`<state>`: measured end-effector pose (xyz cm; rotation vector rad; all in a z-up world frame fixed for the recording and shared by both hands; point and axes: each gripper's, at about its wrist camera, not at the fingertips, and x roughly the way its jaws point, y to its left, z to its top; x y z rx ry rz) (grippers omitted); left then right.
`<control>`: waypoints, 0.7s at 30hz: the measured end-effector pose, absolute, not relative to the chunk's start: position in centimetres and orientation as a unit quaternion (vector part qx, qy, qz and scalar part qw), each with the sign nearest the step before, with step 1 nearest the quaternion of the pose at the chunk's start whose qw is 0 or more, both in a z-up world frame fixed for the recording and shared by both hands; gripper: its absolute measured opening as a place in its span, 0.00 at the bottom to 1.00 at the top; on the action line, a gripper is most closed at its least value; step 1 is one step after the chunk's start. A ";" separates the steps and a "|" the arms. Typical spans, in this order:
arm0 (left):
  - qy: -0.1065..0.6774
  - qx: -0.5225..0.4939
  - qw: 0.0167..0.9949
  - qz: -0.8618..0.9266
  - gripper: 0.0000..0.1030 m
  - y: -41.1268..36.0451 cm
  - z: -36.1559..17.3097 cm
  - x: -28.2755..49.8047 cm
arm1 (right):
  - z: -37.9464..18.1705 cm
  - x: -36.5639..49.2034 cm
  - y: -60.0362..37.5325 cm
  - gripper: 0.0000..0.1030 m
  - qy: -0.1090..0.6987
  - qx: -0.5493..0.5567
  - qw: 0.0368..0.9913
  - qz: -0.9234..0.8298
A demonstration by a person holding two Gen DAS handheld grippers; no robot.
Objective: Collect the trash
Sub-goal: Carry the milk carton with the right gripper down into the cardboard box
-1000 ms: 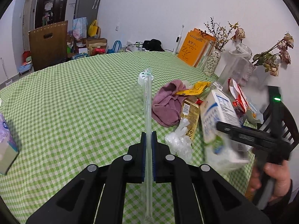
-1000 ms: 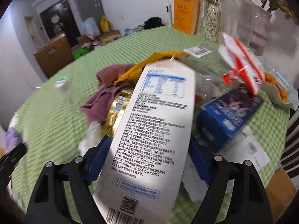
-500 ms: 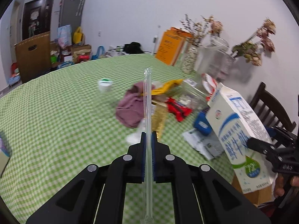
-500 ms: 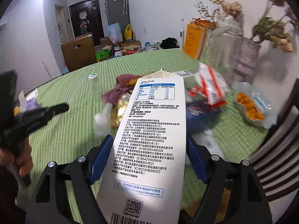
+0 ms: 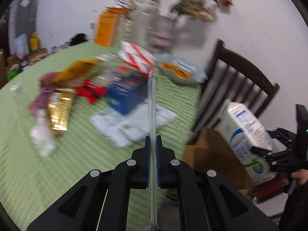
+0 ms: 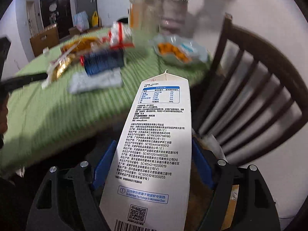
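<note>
Pinching a clear straw wrapper [image 5: 152, 104] between pressed-together pads, the left gripper [image 5: 152, 144] points over the green checked tablecloth [image 5: 80, 154]. At its 3 o'clock, the right gripper [image 6: 152, 154] clamps a milk carton [image 6: 154, 138] above a cardboard box [image 5: 209, 152] beside a dark chair [image 6: 250, 100].

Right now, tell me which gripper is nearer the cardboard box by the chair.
Right. The right gripper holds the milk carton over the cardboard box; the left gripper is beside it, at the table edge.
</note>
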<state>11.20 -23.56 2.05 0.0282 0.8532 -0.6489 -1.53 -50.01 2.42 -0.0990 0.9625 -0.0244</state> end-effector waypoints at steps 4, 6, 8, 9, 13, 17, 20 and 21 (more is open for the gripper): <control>0.421 0.016 0.841 -0.338 0.03 -27.7 0.2 9.3 | -1.5 -3.1 -51.3 0.72 0.497 -0.114 0.860 0.040; 0.429 0.020 0.833 -0.349 0.03 -29.5 -0.8 8.4 | -3.6 -3.2 -51.9 0.72 0.527 -0.128 0.839 0.037; 0.436 0.024 0.825 -0.359 0.03 -31.0 -1.8 7.5 | -5.1 -3.6 -52.1 0.72 0.545 -0.136 0.826 0.046; 0.439 0.025 0.823 -0.360 0.03 -31.4 -2.2 7.2 | -5.9 -3.7 -52.3 0.72 0.553 -0.137 0.820 0.056; 0.465 0.030 0.806 -0.365 0.03 -33.7 -4.3 6.0 | -8.4 -3.8 -53.5 0.72 0.557 -0.151 0.809 0.112; 0.467 0.062 0.797 -0.379 0.03 -35.5 -6.0 4.6 | -12.1 -2.3 -55.4 0.72 0.586 -0.153 0.779 0.161; 0.483 0.071 0.785 -0.382 0.03 -36.7 -7.9 4.4 | -15.6 -1.8 -56.3 0.72 0.620 -0.154 0.745 0.193; 0.495 0.069 0.778 -0.381 0.03 -37.2 -8.8 4.6 | -17.0 -1.3 -56.6 0.72 0.631 -0.157 0.734 0.196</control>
